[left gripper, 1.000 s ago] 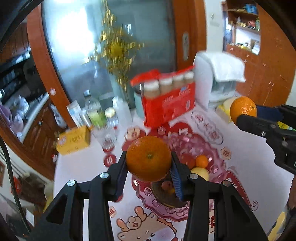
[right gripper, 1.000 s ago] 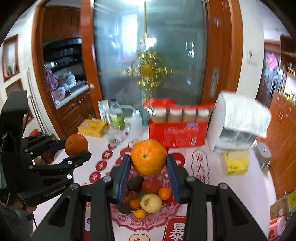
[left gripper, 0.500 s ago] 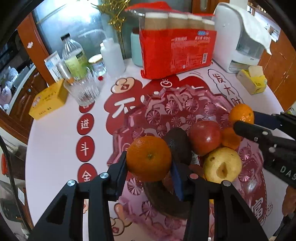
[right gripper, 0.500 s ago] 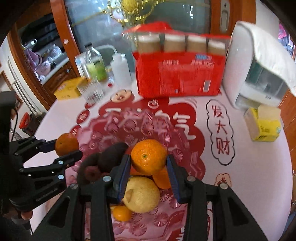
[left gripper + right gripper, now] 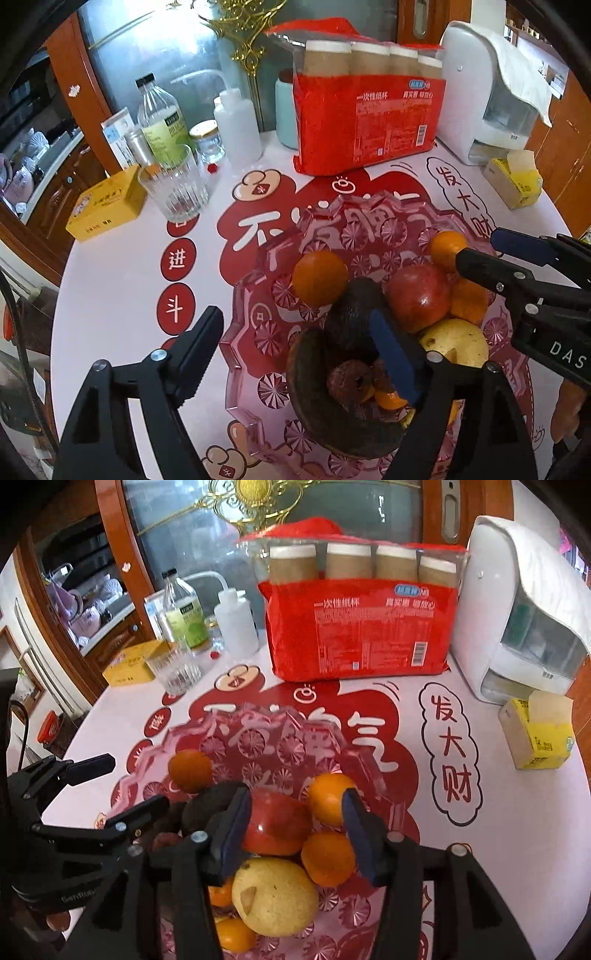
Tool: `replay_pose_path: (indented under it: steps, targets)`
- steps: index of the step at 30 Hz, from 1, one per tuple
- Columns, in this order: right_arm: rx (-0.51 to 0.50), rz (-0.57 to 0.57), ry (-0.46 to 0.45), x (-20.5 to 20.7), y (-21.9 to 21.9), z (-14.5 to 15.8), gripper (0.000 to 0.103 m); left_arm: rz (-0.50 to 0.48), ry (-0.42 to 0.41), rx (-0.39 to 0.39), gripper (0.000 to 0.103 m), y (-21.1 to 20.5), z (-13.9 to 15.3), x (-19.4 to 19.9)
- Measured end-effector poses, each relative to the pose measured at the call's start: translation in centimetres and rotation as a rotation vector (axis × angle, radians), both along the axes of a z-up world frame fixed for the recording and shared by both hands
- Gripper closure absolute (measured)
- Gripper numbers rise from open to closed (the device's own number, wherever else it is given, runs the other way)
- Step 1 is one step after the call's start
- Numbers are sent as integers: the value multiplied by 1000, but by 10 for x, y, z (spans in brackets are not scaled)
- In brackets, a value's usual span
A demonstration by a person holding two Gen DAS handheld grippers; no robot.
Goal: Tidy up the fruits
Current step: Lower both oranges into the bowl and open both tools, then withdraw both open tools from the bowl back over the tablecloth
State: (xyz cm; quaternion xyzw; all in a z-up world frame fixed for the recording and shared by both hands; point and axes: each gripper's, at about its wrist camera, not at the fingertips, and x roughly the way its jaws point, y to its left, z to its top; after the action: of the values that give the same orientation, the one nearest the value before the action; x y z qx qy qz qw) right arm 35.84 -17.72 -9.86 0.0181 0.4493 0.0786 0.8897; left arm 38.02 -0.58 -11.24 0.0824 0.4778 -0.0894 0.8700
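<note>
A clear pink fruit tray (image 5: 258,280) (image 5: 354,753) sits on the red-printed tablecloth. It holds a red apple (image 5: 419,297) (image 5: 277,825), a yellow pear (image 5: 456,341) (image 5: 275,895), a dark avocado (image 5: 351,314) (image 5: 207,805), several oranges and a dark ring-shaped fruit (image 5: 314,398). One orange (image 5: 319,278) (image 5: 190,770) lies at the tray's left, another (image 5: 447,249) (image 5: 330,801) at its right. My left gripper (image 5: 295,350) is open and empty above the tray's near left. My right gripper (image 5: 295,834) is open over the apple, its right pad beside the right orange.
Behind the tray stand a red pack of paper cups (image 5: 365,122), a white dispenser with a cloth (image 5: 491,92), a yellow tissue box (image 5: 513,181), a ribbed glass (image 5: 175,188), bottles (image 5: 160,118) and a yellow box (image 5: 107,203). The table edge runs along the left.
Both grippers have opened and let go of their oranges, which now lie in the tray. Both have dropped closer to the fruit.
</note>
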Motion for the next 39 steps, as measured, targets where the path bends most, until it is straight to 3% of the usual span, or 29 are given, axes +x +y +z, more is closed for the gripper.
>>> replay_pose_path:
  steps: [12, 19, 23, 32, 39]
  targets:
    - [10, 23, -33, -20, 11, 28, 50, 20, -2, -58, 11, 12, 36, -26]
    - [5, 26, -69, -44, 20, 60, 50, 69, -65, -46, 10, 20, 72, -59]
    - [8, 23, -94, -66, 23, 80, 50, 81, -72, -57, 10, 25, 91, -81]
    - [-1, 1, -166, -132, 32, 122, 36, 49, -155, -63, 4, 29, 130, -144]
    - [-17, -30, -200, -179, 37, 140, 33, 12, -184, -75, 4, 27, 146, -186]
